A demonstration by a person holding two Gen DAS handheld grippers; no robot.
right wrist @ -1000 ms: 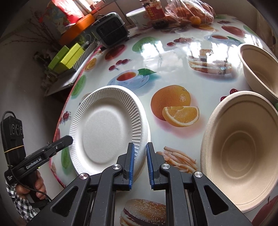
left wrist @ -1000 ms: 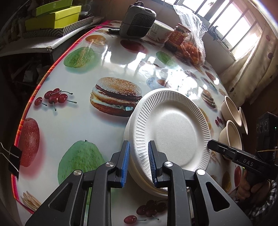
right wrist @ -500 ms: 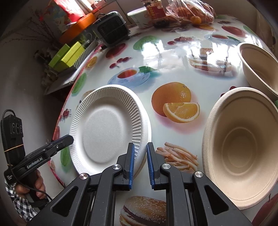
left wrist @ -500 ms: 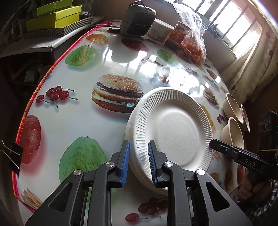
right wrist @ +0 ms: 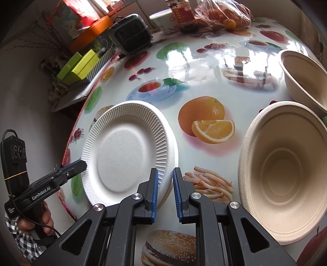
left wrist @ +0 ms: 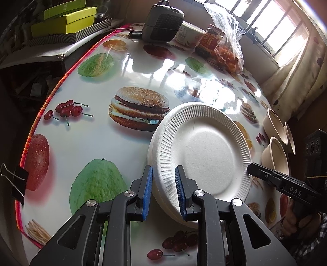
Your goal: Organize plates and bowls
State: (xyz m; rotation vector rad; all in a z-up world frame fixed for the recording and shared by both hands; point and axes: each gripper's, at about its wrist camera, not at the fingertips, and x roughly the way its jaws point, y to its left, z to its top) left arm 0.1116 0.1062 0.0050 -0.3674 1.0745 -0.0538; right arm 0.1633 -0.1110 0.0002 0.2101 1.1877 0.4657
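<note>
A white ribbed paper plate lies on top of another plate on the fruit-print table; it also shows in the right wrist view. My left gripper is open, its jaws astride the near rim of the stack. My right gripper is open with a narrow gap at the plate's right edge, holding nothing. Two beige bowls stand on the right; the left wrist view shows them edge-on.
A grey heater, a cup, a red jar and a bag of oranges stand at the table's far side. Green boxes sit on a side shelf. A binder clip grips the left table edge.
Both grippers have drawn back slightly from the plate stack. The plates and bowls have not moved on the table.
</note>
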